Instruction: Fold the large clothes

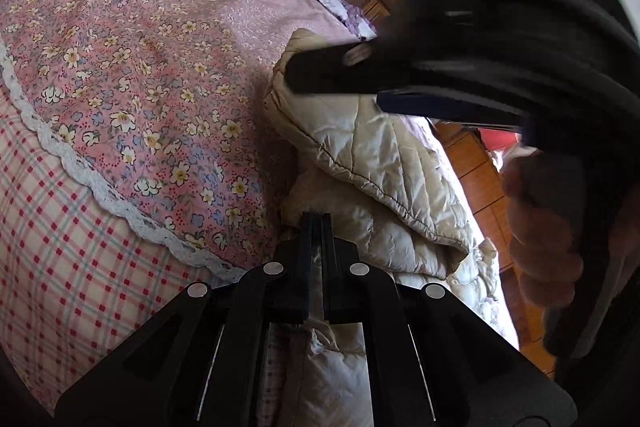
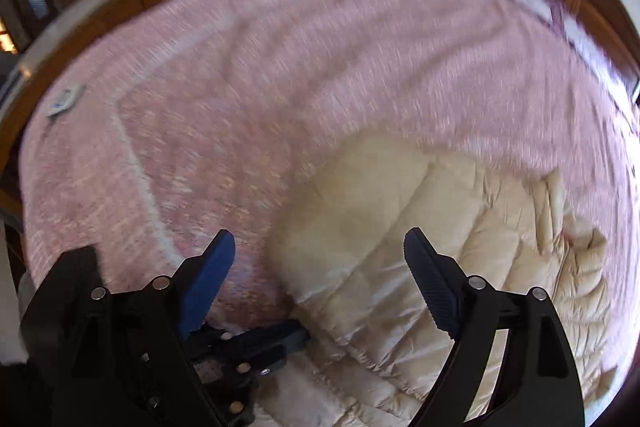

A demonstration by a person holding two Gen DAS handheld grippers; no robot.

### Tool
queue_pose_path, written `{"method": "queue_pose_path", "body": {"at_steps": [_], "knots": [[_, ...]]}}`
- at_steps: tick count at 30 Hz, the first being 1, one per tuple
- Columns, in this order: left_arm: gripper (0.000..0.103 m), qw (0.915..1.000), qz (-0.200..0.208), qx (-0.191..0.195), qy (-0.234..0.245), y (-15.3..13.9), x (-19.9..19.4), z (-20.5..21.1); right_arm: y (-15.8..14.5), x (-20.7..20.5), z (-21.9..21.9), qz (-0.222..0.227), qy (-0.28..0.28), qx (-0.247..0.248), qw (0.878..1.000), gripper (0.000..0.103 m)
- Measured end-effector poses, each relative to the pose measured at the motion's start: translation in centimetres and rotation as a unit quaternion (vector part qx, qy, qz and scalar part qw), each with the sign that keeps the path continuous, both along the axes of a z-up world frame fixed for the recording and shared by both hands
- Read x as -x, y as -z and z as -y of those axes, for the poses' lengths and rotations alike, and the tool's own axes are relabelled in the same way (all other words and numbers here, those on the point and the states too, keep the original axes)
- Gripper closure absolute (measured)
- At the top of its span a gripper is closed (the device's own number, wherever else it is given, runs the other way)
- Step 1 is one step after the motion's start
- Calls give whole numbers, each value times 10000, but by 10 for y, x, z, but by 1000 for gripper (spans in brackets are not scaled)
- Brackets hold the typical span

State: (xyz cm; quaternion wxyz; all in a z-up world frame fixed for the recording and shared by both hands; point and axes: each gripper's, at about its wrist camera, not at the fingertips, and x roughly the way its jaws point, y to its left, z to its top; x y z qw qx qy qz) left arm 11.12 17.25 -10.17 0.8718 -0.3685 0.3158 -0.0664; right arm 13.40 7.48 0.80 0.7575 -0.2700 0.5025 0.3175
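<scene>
Your left gripper (image 1: 316, 219) has its jaws pinching the cream quilted jacket (image 1: 384, 163); your right gripper (image 2: 320, 251), blurred, hangs spread above it, the jacket's lower part hidden beneath.

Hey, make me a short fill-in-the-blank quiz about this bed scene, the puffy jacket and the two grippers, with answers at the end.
1. The cream quilted jacket lies on a ____ floral bedspread.
2. The left gripper is ____ on the jacket's edge.
3. The right gripper has its jaws ____ above the jacket.
4. Beyond the bedspread's white lace trim lies a red ____ fabric.

Missing words: pink; shut; open; checked
</scene>
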Motion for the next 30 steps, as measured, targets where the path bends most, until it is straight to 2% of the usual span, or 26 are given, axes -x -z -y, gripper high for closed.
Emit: {"method": "queue_pose_path", "body": {"at_steps": [2, 5, 6, 7, 8, 9, 10, 17, 21, 26, 30], "knots": [[100, 10000, -19, -56, 23, 1, -3, 4, 10, -6, -1, -76, 308, 300, 9990, 19], [99, 10000, -44, -68, 27, 4, -6, 11, 12, 3, 1, 18, 192, 275, 9994, 25], [99, 10000, -46, -65, 29, 5, -6, 10, 11, 11, 1, 175, 39, 271, 9995, 39], [99, 10000, -51, -77, 37, 6, -7, 12, 11, 15, 1, 265, -53, 289, 9992, 63], [99, 9999, -53, -92, 52, 7, -8, 14, 10, 18, 2, 253, -87, 227, 9994, 74], [99, 9999, -53, -105, 59, 9, -4, 14, 8, 22, 4, 187, -91, 148, 9997, 95], [99, 9999, -57, -122, 63, 9, -6, 16, 6, 24, 9, 151, -53, 45, 9999, 100], [99, 9999, -36, -72, 78, 13, -11, 11, -14, 18, 40, 424, 120, -335, 9985, 102], [99, 9999, -29, -40, 89, 11, -6, 9, -30, 6, 75, 595, 498, -680, 9947, 102], [100, 9999, -9, -91, 106, 8, -6, 7, -63, -2, 142, 805, 981, -1550, 9797, 102], [99, 9999, -5, -109, 115, 6, -8, 9, -88, -4, 198, 1107, 1208, -1975, 9665, 102]]}}
